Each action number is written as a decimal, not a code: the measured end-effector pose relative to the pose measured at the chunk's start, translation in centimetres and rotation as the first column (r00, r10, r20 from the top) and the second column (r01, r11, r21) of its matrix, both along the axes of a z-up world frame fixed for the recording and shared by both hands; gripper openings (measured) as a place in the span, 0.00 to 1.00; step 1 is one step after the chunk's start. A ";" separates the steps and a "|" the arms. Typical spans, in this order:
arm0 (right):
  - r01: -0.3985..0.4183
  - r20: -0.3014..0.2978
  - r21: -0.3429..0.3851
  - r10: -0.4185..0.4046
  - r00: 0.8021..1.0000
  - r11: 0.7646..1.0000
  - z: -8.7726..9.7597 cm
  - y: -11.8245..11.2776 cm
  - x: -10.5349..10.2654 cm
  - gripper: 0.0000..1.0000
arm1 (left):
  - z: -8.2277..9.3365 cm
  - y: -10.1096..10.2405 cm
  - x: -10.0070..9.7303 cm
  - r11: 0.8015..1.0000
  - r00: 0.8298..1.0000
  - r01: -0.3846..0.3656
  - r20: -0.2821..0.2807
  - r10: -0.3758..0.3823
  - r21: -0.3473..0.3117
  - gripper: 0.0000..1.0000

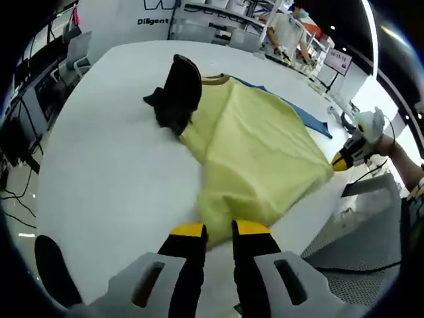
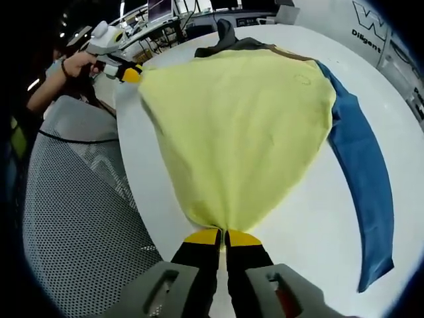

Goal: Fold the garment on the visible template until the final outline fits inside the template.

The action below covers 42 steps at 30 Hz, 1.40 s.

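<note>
We are gripping the yellow garment [image 2: 245, 132] at lower centre with both the left gripper [image 1: 218, 230] and right gripper [image 2: 222, 237], jaws pinching its hem, lifting it mid-fold over the blue template [image 2: 361, 179], folding far from finished

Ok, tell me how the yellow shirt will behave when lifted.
Likely floppy: the shirt is drawn into a taut fan from the right gripper. Probably light, held at its corners. Its black sleeve will probably dangle.

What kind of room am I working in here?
Probably a lab or workshop: a white table holds the yellow garment, with metal racks behind and lettering on a white wall panel.
</note>
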State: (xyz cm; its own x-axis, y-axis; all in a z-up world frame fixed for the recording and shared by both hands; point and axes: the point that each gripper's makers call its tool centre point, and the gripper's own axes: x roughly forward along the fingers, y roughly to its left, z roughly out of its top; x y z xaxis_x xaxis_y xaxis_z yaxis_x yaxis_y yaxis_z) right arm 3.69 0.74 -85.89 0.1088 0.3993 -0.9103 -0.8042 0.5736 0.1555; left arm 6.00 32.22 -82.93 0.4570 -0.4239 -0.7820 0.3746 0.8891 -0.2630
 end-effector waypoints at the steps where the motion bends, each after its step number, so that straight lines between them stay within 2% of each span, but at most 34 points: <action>1: 0.000 0.001 -0.001 0.000 1.000 1.000 0.0 0.0 0.0 0.00 | 0.0 -0.1 -0.1 1.000 1.000 0.005 0.004 -0.005 0.002 0.01; 3: 0.000 0.007 -0.004 0.000 1.000 1.000 0.1 0.0 0.0 0.00 | 0.1 -0.1 -0.1 0.999 0.999 0.033 0.030 -0.033 0.021 0.01; 5: -0.002 0.016 -0.005 0.002 1.000 1.000 0.2 0.0 0.1 0.00 | 0.1 0.1 -0.2 0.999 1.000 0.018 0.016 -0.019 0.026 0.01; 9: 0.000 0.036 0.002 0.000 0.999 1.000 1.1 -0.1 0.3 0.00 | 1.5 0.6 0.1 0.998 0.998 -0.064 0.005 0.064 -0.009 0.01; 12: 0.001 0.049 0.005 -0.001 0.999 1.000 1.6 -0.2 0.4 0.00 | 2.3 0.6 0.0 0.995 0.995 -0.094 -0.016 0.094 -0.026 0.00; 15: -0.004 0.061 0.007 0.003 0.998 1.000 2.3 -0.3 0.5 0.00 | 3.1 0.4 0.2 0.990 0.992 -0.128 -0.008 0.128 -0.057 0.00; 16: -0.005 0.063 0.007 0.005 0.998 1.000 2.5 -0.3 0.5 0.00 | 3.3 0.1 0.0 0.987 0.990 -0.138 -0.030 0.136 -0.077 0.00; 19: -0.019 0.077 0.001 0.019 0.997 1.000 3.1 -0.5 0.5 0.00 | 3.5 -0.1 -0.3 0.986 0.989 -0.147 -0.041 0.144 -0.077 0.00; 26: -0.053 0.068 -0.004 0.053 0.996 0.999 3.2 -1.3 0.0 0.00 | 2.8 -0.3 -1.7 0.989 0.986 -0.136 -0.108 0.130 -0.050 0.00; 28: -0.080 0.054 -0.022 0.081 0.995 0.997 2.8 -1.7 -0.4 0.00 | 2.2 -0.6 -2.4 0.995 0.987 -0.097 -0.130 0.092 -0.034 0.00; 35: -0.113 0.009 -0.048 0.114 0.993 0.992 1.6 -2.3 -1.6 0.00 | 0.8 -0.9 -3.6 0.999 0.987 -0.042 -0.156 0.046 0.025 0.00; 42: -0.121 -0.022 -0.063 0.120 0.993 0.991 0.8 -2.8 -2.2 0.00 | -0.2 -0.9 -4.4 0.999 0.981 -0.037 -0.187 0.043 0.034 0.00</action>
